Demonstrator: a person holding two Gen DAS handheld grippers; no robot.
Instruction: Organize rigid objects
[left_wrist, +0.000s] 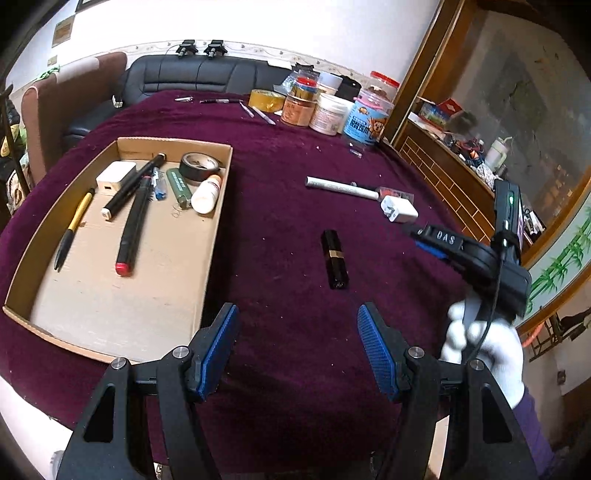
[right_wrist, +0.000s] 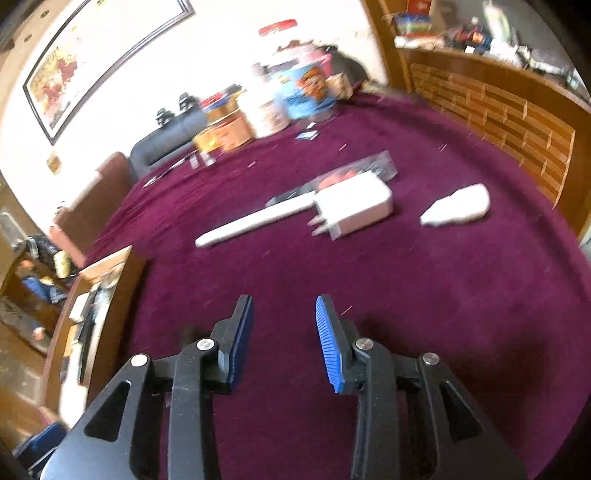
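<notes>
A cardboard tray (left_wrist: 33, 240) on the purple cloth holds pens, a black marker (left_wrist: 133, 221), a tape roll (left_wrist: 199, 166), a white bottle (left_wrist: 207, 194) and a white box (left_wrist: 115, 177). A black lipstick tube (left_wrist: 334, 259) lies on the cloth ahead of my open, empty left gripper (left_wrist: 297, 339). A white tube (left_wrist: 340, 187) (right_wrist: 255, 221) and a white plug charger (left_wrist: 399, 210) (right_wrist: 354, 208) lie further right. My right gripper (right_wrist: 282, 332) is open and empty, short of the charger; it also shows in the left wrist view (left_wrist: 428, 238).
Jars and tape rolls (left_wrist: 332, 107) stand at the table's far edge, with small pens near them. A white object (right_wrist: 458, 210) lies right of the charger. A black sofa (left_wrist: 192, 75) and a wooden cabinet (left_wrist: 461, 173) border the table.
</notes>
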